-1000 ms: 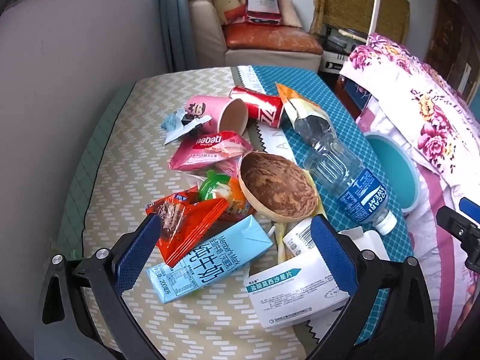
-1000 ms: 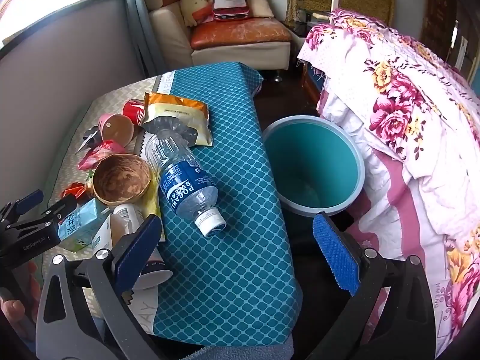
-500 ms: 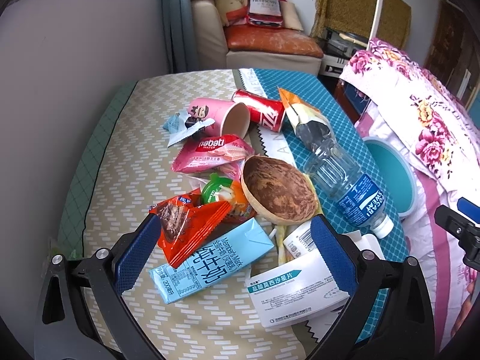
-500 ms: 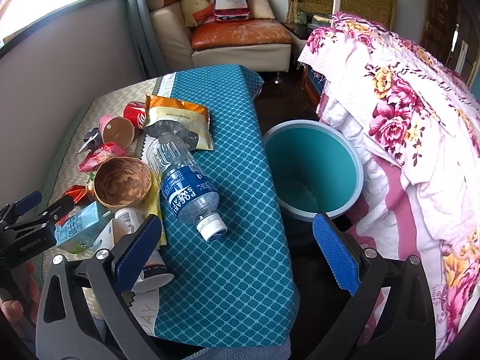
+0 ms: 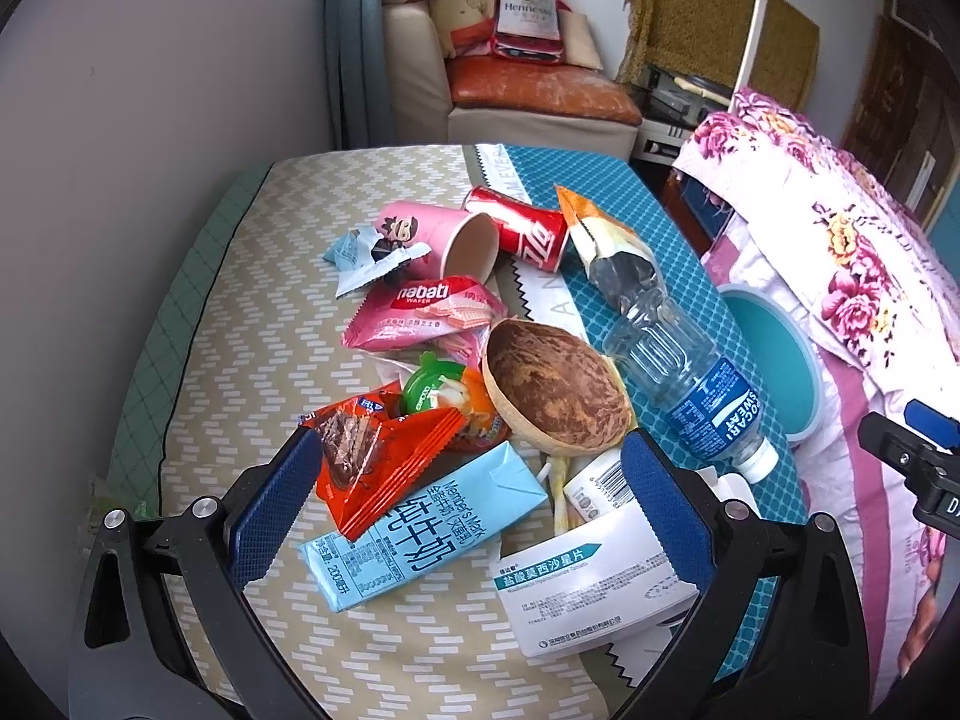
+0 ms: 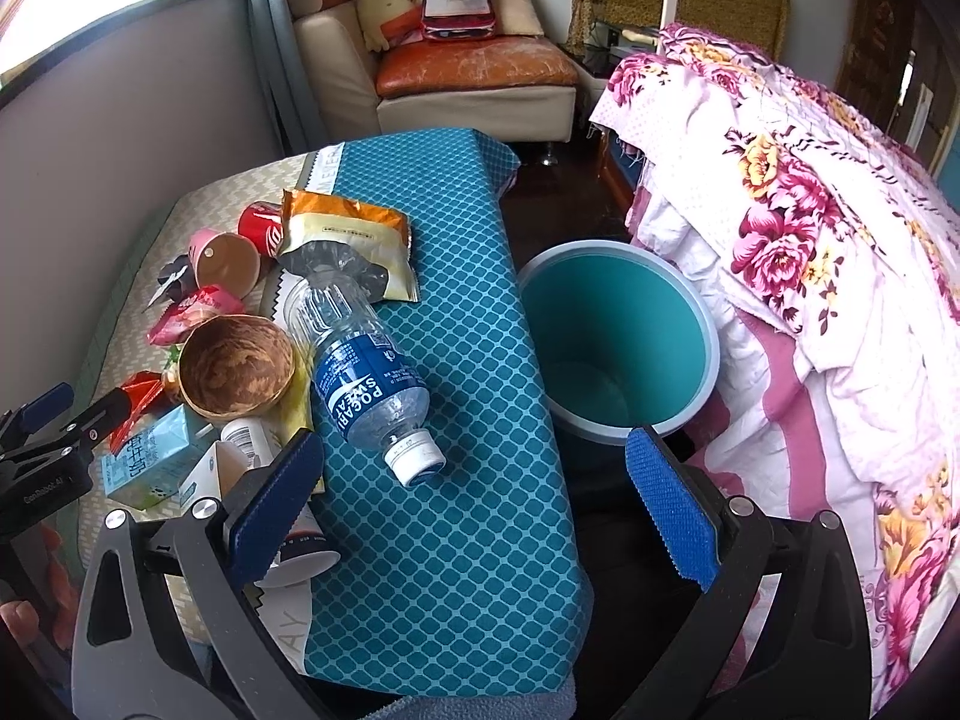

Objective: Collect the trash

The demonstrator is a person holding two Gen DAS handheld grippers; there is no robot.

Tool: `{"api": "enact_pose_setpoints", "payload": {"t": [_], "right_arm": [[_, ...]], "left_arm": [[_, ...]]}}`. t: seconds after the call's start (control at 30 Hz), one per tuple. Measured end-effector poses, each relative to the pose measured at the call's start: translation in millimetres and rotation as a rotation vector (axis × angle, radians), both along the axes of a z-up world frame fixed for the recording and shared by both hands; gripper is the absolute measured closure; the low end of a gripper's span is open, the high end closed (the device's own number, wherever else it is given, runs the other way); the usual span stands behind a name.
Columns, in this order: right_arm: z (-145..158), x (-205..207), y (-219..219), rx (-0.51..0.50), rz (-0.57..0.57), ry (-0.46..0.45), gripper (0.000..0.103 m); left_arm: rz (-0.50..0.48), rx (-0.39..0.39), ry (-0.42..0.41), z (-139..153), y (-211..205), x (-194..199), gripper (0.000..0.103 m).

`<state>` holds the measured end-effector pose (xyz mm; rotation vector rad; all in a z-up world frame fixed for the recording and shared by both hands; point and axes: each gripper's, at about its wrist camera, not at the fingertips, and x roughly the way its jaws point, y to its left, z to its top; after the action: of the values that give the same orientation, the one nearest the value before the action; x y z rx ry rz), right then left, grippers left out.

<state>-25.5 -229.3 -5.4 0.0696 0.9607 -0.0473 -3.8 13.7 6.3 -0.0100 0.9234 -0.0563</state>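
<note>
Trash lies heaped on the table point(image 5: 252, 324): a blue milk carton point(image 5: 420, 531), a red wrapper point(image 5: 375, 468), a white medicine box point(image 5: 591, 585), a brown paper bowl point(image 5: 555, 387), a clear plastic bottle point(image 5: 684, 378), a pink cup point(image 5: 447, 234) and a red can point(image 5: 519, 228). My left gripper point(image 5: 465, 510) hangs open just above the carton and box, holding nothing. In the right wrist view the bottle point(image 6: 360, 366) lies on the teal cloth and the teal bin point(image 6: 618, 342) stands on the floor beside the table. My right gripper point(image 6: 474, 510) is open and empty over the table's near edge.
A pink Nabati packet point(image 5: 429, 315), an orange snack bag point(image 5: 606, 243) and small wrappers lie further back. A floral blanket point(image 6: 810, 228) covers the bed right of the bin. A sofa point(image 6: 474, 78) stands behind the table, a grey wall point(image 5: 150, 138) on its left.
Both grippers have crept slightly forward and the views shifted a little. Nothing on the table has moved and both grippers stay open.
</note>
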Motion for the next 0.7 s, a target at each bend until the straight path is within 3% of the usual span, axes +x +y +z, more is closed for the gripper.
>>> {"api": "enact_pose_setpoints", "payload": {"t": [0.7], "right_arm": [[-7.0,13.2,12.4,-0.029,0.019,0.029,0.006]], "left_arm": [[-0.011,-0.022,0.016,-8.2,10.3,9.7,0.004]]}}
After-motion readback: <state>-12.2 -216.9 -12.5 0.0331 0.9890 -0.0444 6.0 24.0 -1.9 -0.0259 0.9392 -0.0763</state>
